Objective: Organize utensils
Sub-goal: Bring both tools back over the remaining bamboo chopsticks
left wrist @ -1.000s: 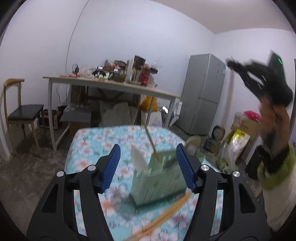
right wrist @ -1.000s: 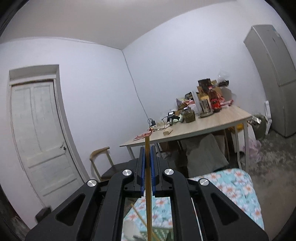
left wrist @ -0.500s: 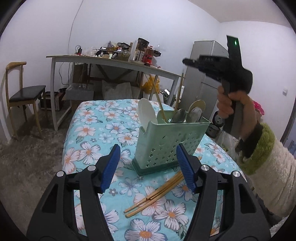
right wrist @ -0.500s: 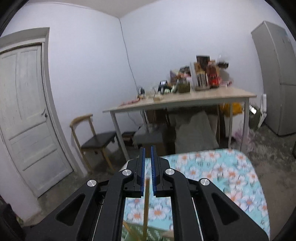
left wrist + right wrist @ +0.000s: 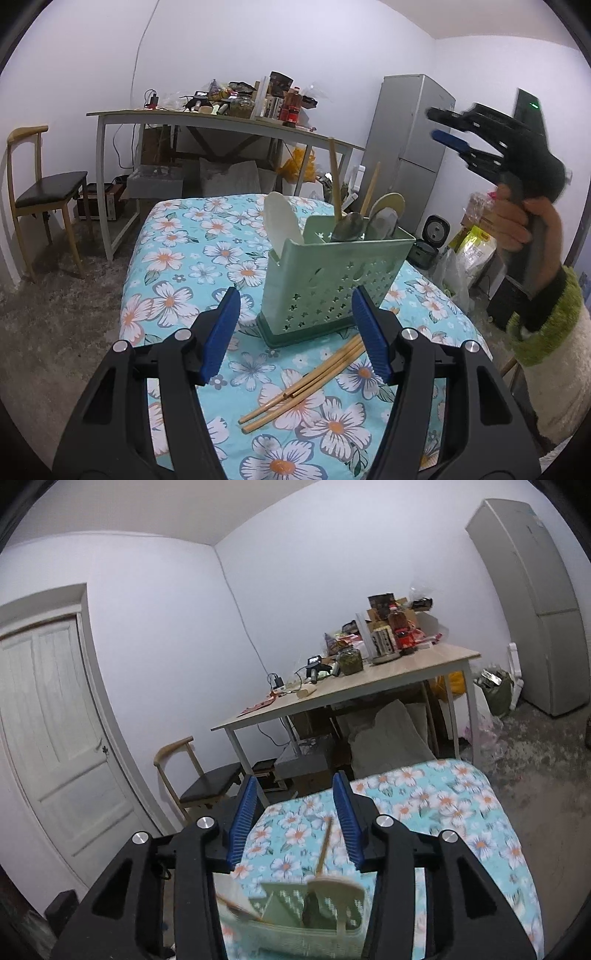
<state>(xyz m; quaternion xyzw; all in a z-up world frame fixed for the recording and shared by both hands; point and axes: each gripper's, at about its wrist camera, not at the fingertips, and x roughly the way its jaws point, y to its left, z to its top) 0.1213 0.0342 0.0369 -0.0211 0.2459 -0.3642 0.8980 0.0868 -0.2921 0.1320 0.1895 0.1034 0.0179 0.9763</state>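
Observation:
A pale green perforated utensil holder (image 5: 332, 273) stands on the floral tablecloth (image 5: 177, 258). It holds a white scoop (image 5: 282, 221), metal spoons (image 5: 351, 225) and two upright chopsticks (image 5: 335, 177). Several loose chopsticks (image 5: 306, 384) lie in front of it. My left gripper (image 5: 295, 306) hovers open just before the holder, empty. My right gripper (image 5: 295, 794) hangs above the holder (image 5: 306, 923), and its jaws are opening. A chopstick (image 5: 325, 845) stands free below them in the holder. In the left wrist view the right gripper (image 5: 437, 123) is up at the right, in a hand (image 5: 513, 221).
Behind the small table stands a wooden desk (image 5: 221, 118) piled with clutter, boxes beneath it. A chair (image 5: 40, 188) is at the left, a grey fridge (image 5: 406, 147) and floor bags at the right. A white door (image 5: 55, 738) is on the left wall.
The right gripper sank toward the holder, then its shut jaws parted and let the chopstick go into it. The left gripper lowered a little, still open.

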